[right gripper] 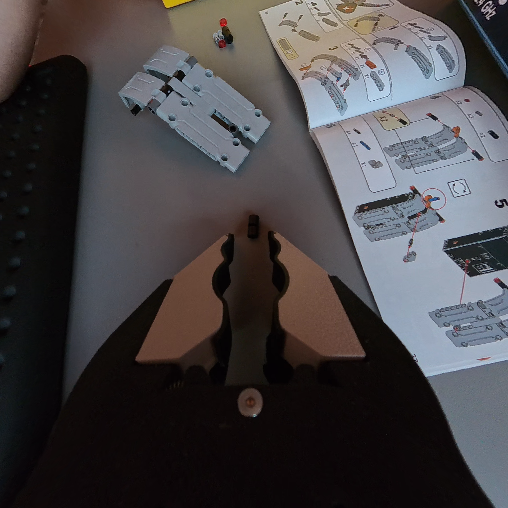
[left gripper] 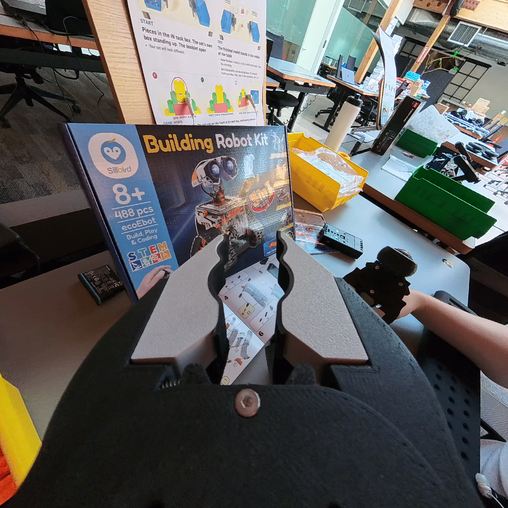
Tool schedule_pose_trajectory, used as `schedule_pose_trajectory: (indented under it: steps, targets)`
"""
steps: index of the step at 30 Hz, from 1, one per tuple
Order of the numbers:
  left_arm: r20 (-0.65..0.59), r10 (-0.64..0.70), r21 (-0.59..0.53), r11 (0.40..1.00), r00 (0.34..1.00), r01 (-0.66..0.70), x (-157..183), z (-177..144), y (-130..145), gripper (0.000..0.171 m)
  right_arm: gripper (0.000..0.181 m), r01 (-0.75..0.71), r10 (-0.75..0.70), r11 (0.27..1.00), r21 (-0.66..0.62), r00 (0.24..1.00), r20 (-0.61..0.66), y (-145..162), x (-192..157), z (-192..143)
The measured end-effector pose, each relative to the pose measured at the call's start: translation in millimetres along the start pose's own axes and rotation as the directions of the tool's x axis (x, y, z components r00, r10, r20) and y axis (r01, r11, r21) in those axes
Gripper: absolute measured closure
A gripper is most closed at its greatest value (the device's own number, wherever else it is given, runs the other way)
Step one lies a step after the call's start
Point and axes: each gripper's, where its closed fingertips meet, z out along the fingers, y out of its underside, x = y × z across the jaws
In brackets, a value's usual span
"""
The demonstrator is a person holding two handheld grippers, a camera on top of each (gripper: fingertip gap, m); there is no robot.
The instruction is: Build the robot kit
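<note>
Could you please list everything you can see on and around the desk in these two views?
kit box: one, blue, upright at desk back
instruction booklet: one, white, open, right of the right gripper
grey assembly: one, grey, on the desk, ahead-left
black pin: one, black, just beyond the fingertips
small pins: a few, red and black, far desk
yellow bin: one, holding clear bags
green bins: two, neighbouring desk
black module: one, right of the box
left gripper: open, empty
right gripper: open, empty
</note>
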Motion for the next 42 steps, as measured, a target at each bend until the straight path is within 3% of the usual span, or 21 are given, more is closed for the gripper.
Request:
schedule_pose_trajectory:
  steps: [11,16,19,23,25,30,37,40,42]
  targets:
    - [0.016,-0.006,0.012,1.0,1.0,0.006,-6,-7,-2,0.14,0.174,-0.005,0.005,1.0,-0.002,1.0,-0.009,-2,1,4]
    - [0.019,-0.025,0.025,0.999,0.999,0.025,-11,-11,-3,0.14,0.174,0.147,-0.13,0.982,0.117,0.981,-0.143,-38,14,1]
    - [0.018,-0.044,0.022,0.999,0.999,0.044,-15,-11,0,0.139,0.174,0.334,-0.272,0.933,0.134,0.898,-0.346,-66,39,-10]
    - [0.008,-0.078,0.022,0.997,0.997,0.078,-19,-5,4,0.139,0.174,0.532,-0.418,0.846,0.029,0.697,-0.583,-91,81,-24]
    - [0.0,-0.093,0.022,0.995,0.996,0.093,-21,-2,7,0.139,0.174,0.576,-0.482,0.815,-0.056,0.621,-0.618,-89,95,-25]
    - [0.013,-0.12,0.082,0.99,0.993,0.118,-29,7,8,0.14,0.174,0.603,-0.584,0.77,-0.208,0.538,-0.608,-65,105,-22]
    - [0.073,-0.125,0.232,0.967,0.989,0.105,-35,39,28,0.139,0.174,0.439,-0.374,0.898,0.019,0.787,-0.49,-50,107,-19]
    - [0.179,-0.12,0.184,0.979,0.977,0.087,-41,52,60,0.142,0.174,0.278,-0.213,0.95,0.143,0.91,-0.356,-48,101,-21]
    - [0.188,-0.125,0.156,0.983,0.974,0.096,-41,55,64,0.141,0.173,0.213,-0.147,0.957,0.198,0.942,-0.302,-52,96,-25]
